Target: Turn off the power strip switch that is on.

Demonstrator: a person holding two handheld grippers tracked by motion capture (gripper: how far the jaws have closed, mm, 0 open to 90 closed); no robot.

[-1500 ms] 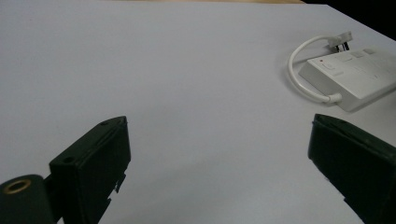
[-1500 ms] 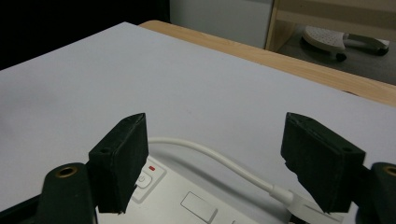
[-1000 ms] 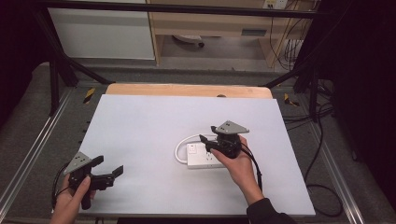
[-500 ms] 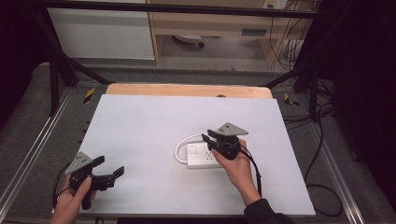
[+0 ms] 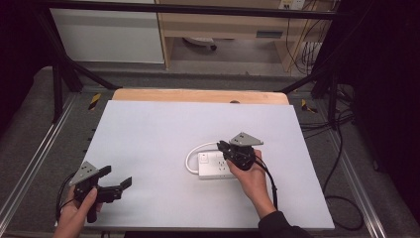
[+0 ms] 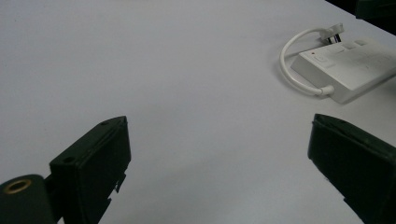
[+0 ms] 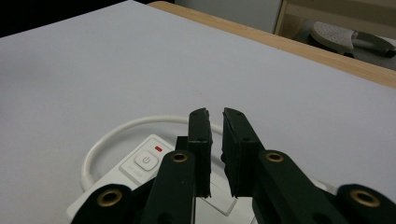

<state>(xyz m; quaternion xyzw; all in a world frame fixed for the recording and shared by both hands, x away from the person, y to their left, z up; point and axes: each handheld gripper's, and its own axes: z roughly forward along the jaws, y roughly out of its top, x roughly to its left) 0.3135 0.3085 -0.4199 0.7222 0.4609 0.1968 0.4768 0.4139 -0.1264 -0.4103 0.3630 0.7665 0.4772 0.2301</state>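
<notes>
A white power strip [image 5: 212, 165] lies flat right of the table's middle, and its short white cable [image 5: 190, 157] curls in a loop at its left end. My right gripper [image 5: 224, 148] hovers over the strip's right part, its jaws almost together with nothing between them. In the right gripper view the jaws [image 7: 215, 117] point past the strip's power button [image 7: 146, 160] and the looped cable [image 7: 100, 142]. My left gripper [image 5: 118, 176] rests at the front left corner, wide open and empty. The left gripper view [image 6: 215, 135] shows the strip [image 6: 348, 65] far off to the right.
A white sheet [image 5: 163, 129] covers the table, with a bare wooden strip [image 5: 198, 95] along the far edge. Black cables [image 5: 341, 198] lie on the floor to the right. Metal frame rails [image 5: 29, 163] run along both sides.
The right gripper has drifted slightly lower and nearer over the power strip. The left gripper has stayed where it was, still open.
</notes>
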